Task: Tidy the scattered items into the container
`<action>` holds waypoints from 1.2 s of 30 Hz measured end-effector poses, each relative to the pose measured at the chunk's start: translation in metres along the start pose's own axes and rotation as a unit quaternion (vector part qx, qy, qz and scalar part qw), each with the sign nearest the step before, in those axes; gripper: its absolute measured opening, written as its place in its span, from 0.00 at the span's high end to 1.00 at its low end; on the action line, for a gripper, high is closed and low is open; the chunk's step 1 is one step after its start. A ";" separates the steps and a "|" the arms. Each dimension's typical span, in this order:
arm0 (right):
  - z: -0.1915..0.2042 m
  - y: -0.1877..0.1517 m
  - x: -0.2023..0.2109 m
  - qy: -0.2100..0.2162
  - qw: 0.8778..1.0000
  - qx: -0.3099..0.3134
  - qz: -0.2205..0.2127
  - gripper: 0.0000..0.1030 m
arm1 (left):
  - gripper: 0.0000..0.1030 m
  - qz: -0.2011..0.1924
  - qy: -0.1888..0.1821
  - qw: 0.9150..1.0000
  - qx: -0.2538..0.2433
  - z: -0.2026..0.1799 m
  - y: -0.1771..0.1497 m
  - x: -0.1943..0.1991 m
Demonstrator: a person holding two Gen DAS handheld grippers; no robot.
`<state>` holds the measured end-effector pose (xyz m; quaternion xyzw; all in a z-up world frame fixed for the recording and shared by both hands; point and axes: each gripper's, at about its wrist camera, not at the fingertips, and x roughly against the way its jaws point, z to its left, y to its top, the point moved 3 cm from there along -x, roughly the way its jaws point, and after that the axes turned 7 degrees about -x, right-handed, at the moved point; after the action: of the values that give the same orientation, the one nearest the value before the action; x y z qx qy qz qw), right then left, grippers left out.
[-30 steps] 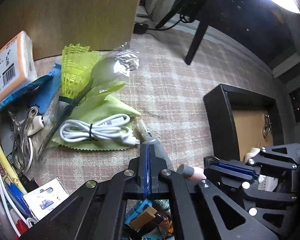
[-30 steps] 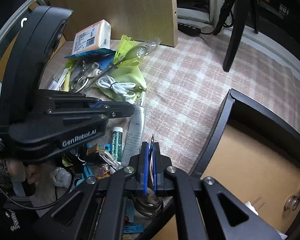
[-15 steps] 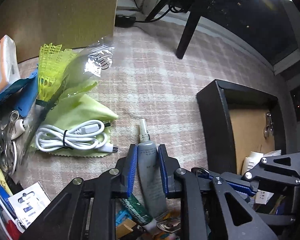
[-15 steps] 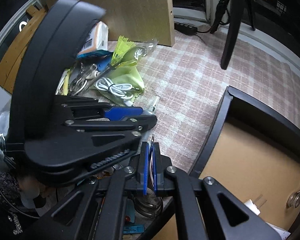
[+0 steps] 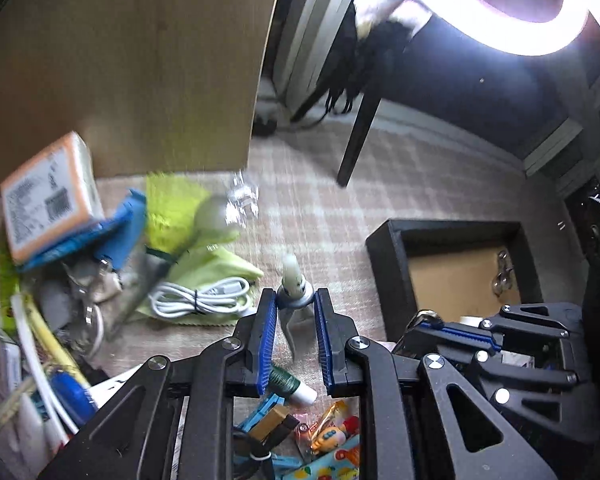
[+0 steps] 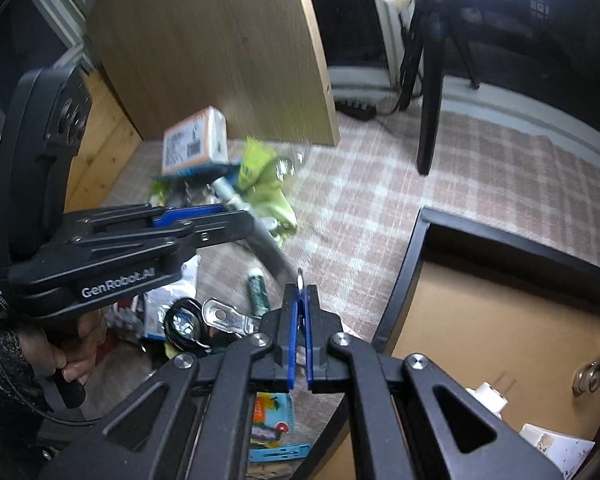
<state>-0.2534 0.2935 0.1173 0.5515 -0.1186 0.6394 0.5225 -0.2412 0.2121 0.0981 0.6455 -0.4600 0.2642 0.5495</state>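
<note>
Grey tube (image 5: 296,312) clamped between left gripper (image 5: 296,300) fingers; right gripper (image 6: 300,296) closed on metal ring

L gripper (image 5: 296,308) clamps grey squeeze tube (image 5: 294,300) near its white cap, tube lifted off checked pink cloth (image 5: 320,200). Black open box w/ tan floor (image 5: 388,264) at 3 o'clock; coiled white USB cable (image 5: 200,300) at 9.

Your ring light (image 5: 512,20) blows out to white glare at top right. Motion blur smears the orange box (image 5: 48,204) and clutter; fisheye bends every edge, and corners fall dark.
</note>
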 end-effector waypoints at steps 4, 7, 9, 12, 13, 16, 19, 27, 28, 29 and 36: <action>0.002 0.004 0.024 0.001 1.000 -0.003 -0.026 0.97 | 0.83 -0.025 -0.011 1.000 0.000 -0.008 0.005 0.022; -0.005 0.006 0.045 -0.008 0.999 -0.008 -0.047 0.97 | 0.83 -0.038 -0.023 0.999 -0.014 -0.024 0.006 0.037; -0.013 0.006 0.061 -0.020 0.998 -0.015 -0.062 0.97 | 0.83 -0.042 -0.032 0.998 -0.025 -0.037 0.004 0.045; -0.030 0.001 0.084 -0.041 0.996 -0.028 -0.080 0.97 | 0.83 -0.046 -0.050 0.997 -0.046 -0.064 -0.001 0.045; -0.038 -0.002 0.092 -0.051 0.994 -0.034 -0.086 0.97 | 0.83 -0.045 -0.059 0.996 -0.054 -0.074 -0.003 0.046; -0.063 -0.012 0.112 -0.071 0.991 -0.054 -0.099 0.97 | 0.83 -0.040 -0.079 0.993 -0.079 -0.104 -0.008 0.045; -0.089 -0.025 0.132 -0.092 0.987 -0.078 -0.110 0.97 | 0.83 -0.029 -0.101 0.989 -0.104 -0.133 -0.015 0.044; -0.142 -0.053 0.176 -0.130 0.974 -0.128 -0.132 0.97 | 0.83 -0.007 -0.138 0.977 -0.160 -0.191 -0.033 0.048; -0.149 -0.056 0.180 -0.133 0.973 -0.134 -0.132 0.97 | 0.83 -0.004 -0.143 0.976 -0.166 -0.196 -0.036 0.050; -0.154 -0.059 0.182 -0.136 0.972 -0.138 -0.132 0.97 | 0.83 -0.001 -0.146 0.974 -0.171 -0.202 -0.038 0.051; -0.169 -0.065 0.186 -0.184 0.962 -0.148 -0.137 0.39 | 0.61 0.028 -0.133 0.976 -0.168 -0.209 -0.041 0.042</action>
<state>-0.2712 0.5441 0.1831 0.5872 -0.2295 0.4240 0.6502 -0.1524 0.3968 0.1679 0.5603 -0.5848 0.1099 0.5762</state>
